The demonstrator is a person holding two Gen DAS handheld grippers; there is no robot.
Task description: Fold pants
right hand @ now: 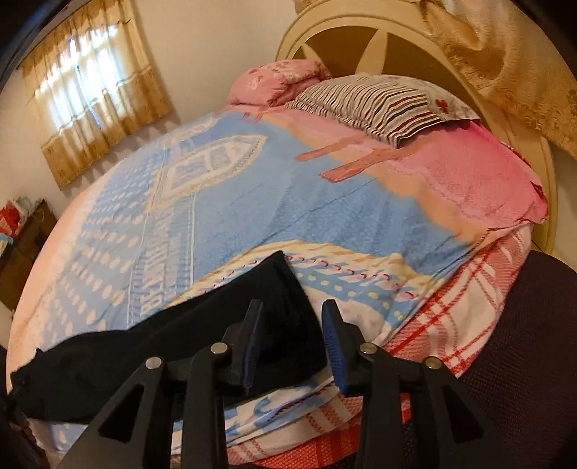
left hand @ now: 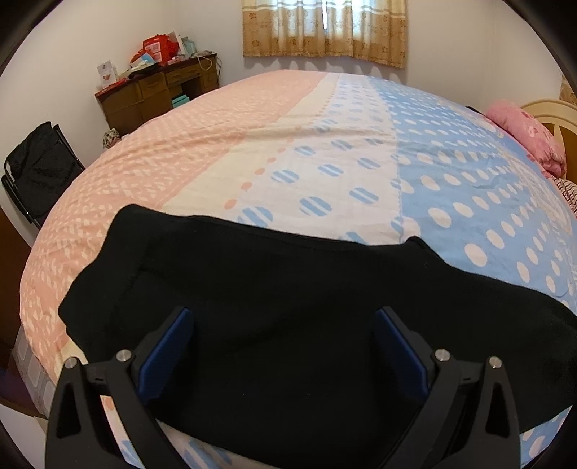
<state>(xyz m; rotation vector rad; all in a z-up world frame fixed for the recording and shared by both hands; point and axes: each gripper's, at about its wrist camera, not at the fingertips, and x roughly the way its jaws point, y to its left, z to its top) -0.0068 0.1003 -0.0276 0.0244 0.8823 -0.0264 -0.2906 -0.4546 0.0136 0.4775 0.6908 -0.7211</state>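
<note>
The black pants lie folded into a broad band along the near edge of the bed, on its pink, white and blue dotted cover. The left claw hangs over their middle with its blue pads wide apart, nothing between them. The right claw stands partly apart over the band's end, whose cloth lies between the pads unpinched.

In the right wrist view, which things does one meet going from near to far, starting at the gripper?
right gripper → black pants → blue patterned blanket → striped pillow → headboard
</note>
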